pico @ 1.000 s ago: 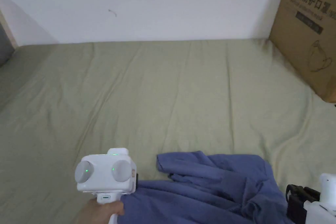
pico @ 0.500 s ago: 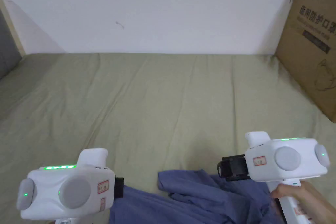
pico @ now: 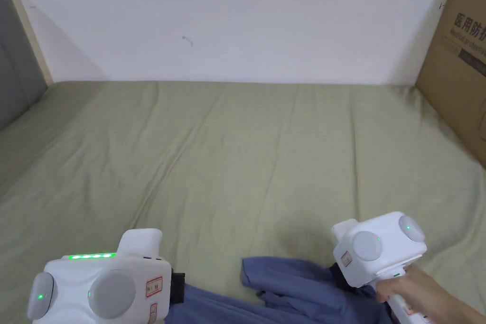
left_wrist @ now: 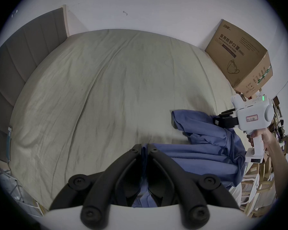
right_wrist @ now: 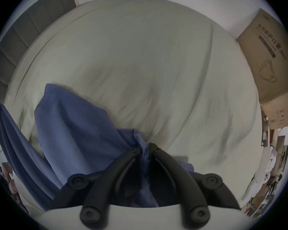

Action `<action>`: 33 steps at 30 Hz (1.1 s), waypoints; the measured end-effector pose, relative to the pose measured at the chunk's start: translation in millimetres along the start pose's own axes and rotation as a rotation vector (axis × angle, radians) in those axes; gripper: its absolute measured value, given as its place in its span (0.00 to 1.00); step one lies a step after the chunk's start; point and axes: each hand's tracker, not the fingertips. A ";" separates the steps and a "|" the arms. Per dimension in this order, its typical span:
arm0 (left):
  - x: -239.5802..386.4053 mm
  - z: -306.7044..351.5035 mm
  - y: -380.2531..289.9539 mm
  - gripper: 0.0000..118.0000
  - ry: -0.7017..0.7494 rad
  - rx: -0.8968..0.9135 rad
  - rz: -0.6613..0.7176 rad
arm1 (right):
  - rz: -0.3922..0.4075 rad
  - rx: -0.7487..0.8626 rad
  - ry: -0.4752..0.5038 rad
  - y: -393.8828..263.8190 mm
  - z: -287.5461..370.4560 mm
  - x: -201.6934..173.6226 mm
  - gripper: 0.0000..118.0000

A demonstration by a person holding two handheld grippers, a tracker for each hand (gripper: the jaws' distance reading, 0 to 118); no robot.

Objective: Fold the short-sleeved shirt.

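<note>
In the head view the left gripper [pico: 178, 288] sits low at the near edge of the bed [pico: 247, 159] and the right gripper [pico: 338, 275] has come in beside it, both lifted since a second ago, when the right one was barely in frame; the blue shirt [pico: 294, 287] lies bunched between them at the near edge, less of it spread on the sheet than before. The left gripper view shows its jaws [left_wrist: 144, 148] closed tight on a fold of the shirt [left_wrist: 198, 157], with cloth running taut toward the right gripper [left_wrist: 219, 121], which pinches the far bunch (a box [left_wrist: 239, 57] stands behind). In the right gripper view the jaws [right_wrist: 144, 148] are likewise pressed together on gathered shirt [right_wrist: 76, 125], the fabric hanging off toward the left. So both ends are now held and raised; I judge the shirt is being picked up to spread flat, with folding itself not yet begun.
</note>
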 end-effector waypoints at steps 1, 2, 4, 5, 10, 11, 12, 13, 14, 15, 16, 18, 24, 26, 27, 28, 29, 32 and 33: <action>-1.2 4.0 1.2 0.04 0.000 -0.003 0.000 | -0.030 0.014 0.015 -0.6 7.6 3.1 0.05; -2.4 8.9 2.4 0.04 0.004 0.004 -0.006 | -0.077 0.044 0.030 -1.2 16.8 9.3 0.05; -4.5 20.8 9.3 0.05 0.031 0.027 -0.017 | -0.147 0.096 0.060 -3.2 39.6 26.0 0.05; -5.9 29.7 13.3 0.04 0.050 0.053 -0.033 | -0.185 0.140 0.042 -4.0 55.0 35.8 0.05; -13.4 80.0 36.2 0.04 0.102 0.165 -0.071 | -0.353 0.311 0.049 -12.2 146.5 97.3 0.05; -15.3 90.9 42.2 0.04 0.126 0.181 -0.073 | -0.367 0.360 0.022 -17.0 168.3 107.6 0.05; -16.9 101.2 46.5 0.04 0.144 0.201 -0.066 | -0.357 0.398 -0.004 -20.4 186.5 119.2 0.05; -18.5 113.2 51.6 0.04 0.160 0.224 -0.062 | -0.366 0.433 -0.040 -25.9 207.7 129.1 0.05; -20.3 125.2 56.6 0.04 0.156 0.245 -0.055 | -0.401 0.468 -0.052 -32.1 229.0 139.2 0.05; -21.7 133.3 62.0 0.04 0.156 0.273 -0.055 | -0.416 0.495 -0.045 -37.4 246.3 146.7 0.05; -20.2 143.7 67.1 0.04 0.166 0.303 -0.061 | -0.432 0.544 -0.047 -47.3 272.7 142.5 0.05; -18.8 164.6 75.2 0.04 0.187 0.357 -0.082 | -0.473 0.592 -0.058 -58.0 306.1 149.6 0.05; -17.6 215.8 96.6 0.04 0.248 0.466 -0.079 | -0.533 0.691 -0.066 -81.0 363.2 162.0 0.05; -15.8 228.9 105.2 0.04 0.240 0.493 -0.062 | -0.535 0.711 -0.041 -83.8 373.9 158.3 0.05; -13.5 233.1 108.6 0.04 0.255 0.503 -0.077 | -0.534 0.722 -0.038 -83.7 377.1 155.4 0.05; -11.1 237.0 112.6 0.04 0.278 0.518 -0.100 | -0.535 0.730 -0.033 -80.7 378.7 155.1 0.05; -10.1 239.1 116.3 0.04 0.290 0.523 -0.106 | -0.547 0.746 -0.033 -78.6 381.3 153.0 0.05; -13.0 245.3 133.1 0.04 0.272 0.542 -0.072 | -0.580 0.767 -0.003 -65.2 387.5 154.7 0.05; -15.5 246.1 140.5 0.04 0.270 0.542 -0.065 | -0.590 0.777 0.007 -59.5 390.4 155.8 0.05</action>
